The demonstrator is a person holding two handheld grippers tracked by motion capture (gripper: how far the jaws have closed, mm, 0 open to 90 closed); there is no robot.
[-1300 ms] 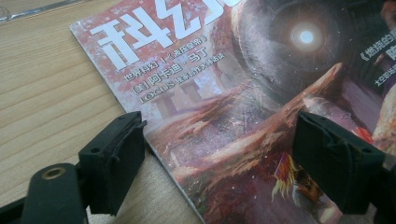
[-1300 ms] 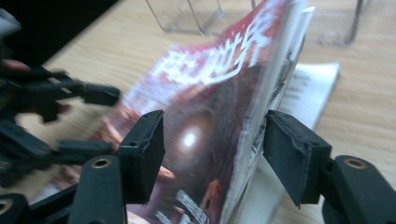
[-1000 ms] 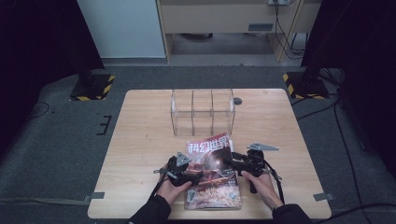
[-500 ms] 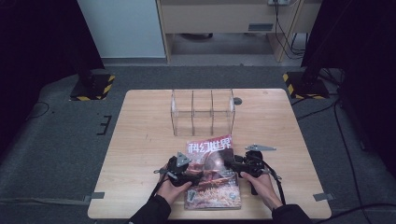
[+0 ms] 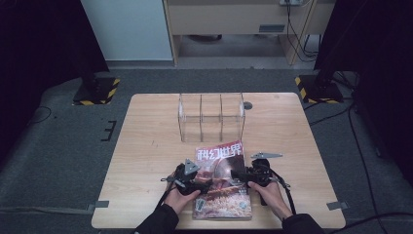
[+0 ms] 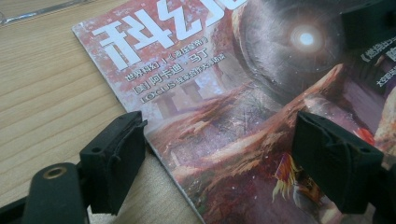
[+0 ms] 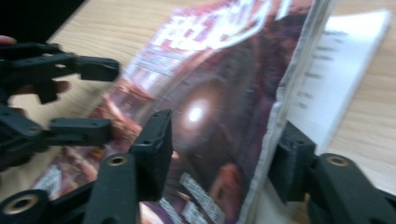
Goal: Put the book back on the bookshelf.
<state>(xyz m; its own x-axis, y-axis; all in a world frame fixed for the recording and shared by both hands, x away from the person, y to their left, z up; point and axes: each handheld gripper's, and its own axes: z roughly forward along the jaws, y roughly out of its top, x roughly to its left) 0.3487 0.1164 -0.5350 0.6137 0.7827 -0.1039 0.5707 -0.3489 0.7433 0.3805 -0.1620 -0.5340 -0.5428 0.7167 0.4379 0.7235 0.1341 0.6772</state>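
Note:
A magazine [image 5: 221, 195] with a red cover and white title lies near the table's front edge. My left gripper [image 5: 202, 181] stands open at its left edge. In the left gripper view [image 6: 222, 144] one jaw rests on the wood beside the magazine [image 6: 210, 70] and the other hangs over the cover. My right gripper [image 5: 236, 174] is at the right edge. In the right gripper view [image 7: 224, 149] the jaws have just been closing, and the lifted edge of the magazine [image 7: 210, 93] sits between them. A gap remains at the near pad. A white inner page [image 7: 345, 60] lies flat beyond.
A clear acrylic rack [image 5: 212, 114] with several upright dividers stands at the back middle of the wooden table [image 5: 146, 146]. A small dark disc [image 5: 248, 105] lies beside it. The left gripper [image 7: 70, 98] shows across the cover in the right gripper view.
My right gripper has edged left onto the magazine's right edge. The magazine's top end has settled from a slight tilt to square. The left gripper has stayed put.

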